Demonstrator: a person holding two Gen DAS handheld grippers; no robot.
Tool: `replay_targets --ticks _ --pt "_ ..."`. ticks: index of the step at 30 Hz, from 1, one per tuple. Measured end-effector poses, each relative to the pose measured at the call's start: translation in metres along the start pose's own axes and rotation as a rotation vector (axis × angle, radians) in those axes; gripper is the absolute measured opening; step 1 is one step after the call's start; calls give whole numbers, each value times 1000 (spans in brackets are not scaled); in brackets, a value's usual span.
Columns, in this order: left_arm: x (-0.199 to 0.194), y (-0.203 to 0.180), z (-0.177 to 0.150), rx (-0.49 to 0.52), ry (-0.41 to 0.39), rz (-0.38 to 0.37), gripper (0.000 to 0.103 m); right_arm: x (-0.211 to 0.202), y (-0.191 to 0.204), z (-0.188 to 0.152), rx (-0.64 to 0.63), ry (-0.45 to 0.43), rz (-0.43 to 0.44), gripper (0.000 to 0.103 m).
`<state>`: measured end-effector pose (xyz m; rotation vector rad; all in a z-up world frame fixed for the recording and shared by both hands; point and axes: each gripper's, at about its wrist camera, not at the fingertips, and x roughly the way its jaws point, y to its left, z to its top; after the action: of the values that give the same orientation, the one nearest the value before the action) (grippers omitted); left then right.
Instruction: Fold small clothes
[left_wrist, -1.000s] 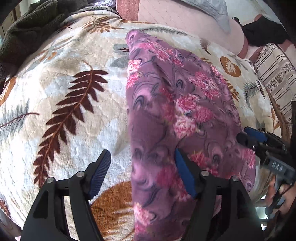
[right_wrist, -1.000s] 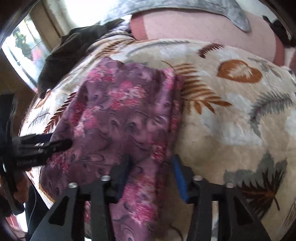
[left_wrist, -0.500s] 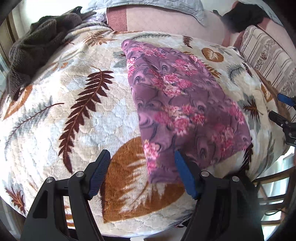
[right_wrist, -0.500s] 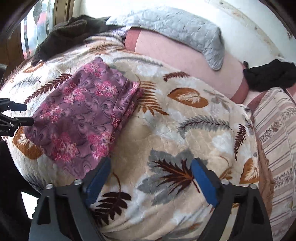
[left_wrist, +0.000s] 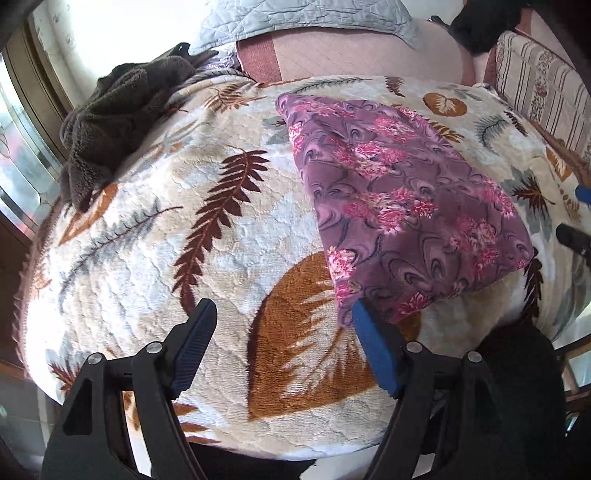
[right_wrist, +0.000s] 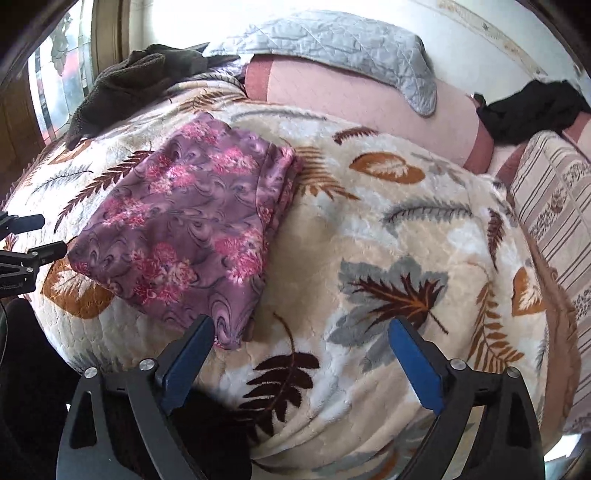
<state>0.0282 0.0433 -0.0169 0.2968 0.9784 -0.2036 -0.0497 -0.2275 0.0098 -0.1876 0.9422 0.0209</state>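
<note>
Left gripper (left_wrist: 280, 347) and right gripper (right_wrist: 299, 354) are hovering nearest, jaws widening, gripping nothing. Beyond them, the purple floral garment (left_wrist: 402, 206) is lying folded on the leaf-print blanket (left_wrist: 147, 236). Farther back, a dark garment (left_wrist: 122, 118) is waiting, apparently unfolded.

- Left wrist cam sits just behind the left gripper (left_wrist: 280, 347), looking steeply down over the bed's near edge, pretty close in.
- Right wrist cam does the same behind the right gripper (right_wrist: 301, 354), further right, catching more of the striped cushion (right_wrist: 554, 206).
- Both share the leaf blanket (left_wrist: 147, 229), purple floral cloth (left_wrist: 406, 206), dark towel (left_wrist: 122, 114) and grey quilted pillow (right_wrist: 343, 44).
- Each view catches the other gripper at its edge.
</note>
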Motion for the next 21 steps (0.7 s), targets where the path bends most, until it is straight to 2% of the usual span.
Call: replay_targets --ticks 5,8,21 --pt "-11 -4 4 7 -12 23 76 -4 -9 5 10 -15 18 101" --pt "-19 -3 2 -20 -25 25 83 1 -11 7 11 5 32 101" --pt "-25 -10 -6 -30 -5 17 83 4 5 14 -43 -4 24 101"
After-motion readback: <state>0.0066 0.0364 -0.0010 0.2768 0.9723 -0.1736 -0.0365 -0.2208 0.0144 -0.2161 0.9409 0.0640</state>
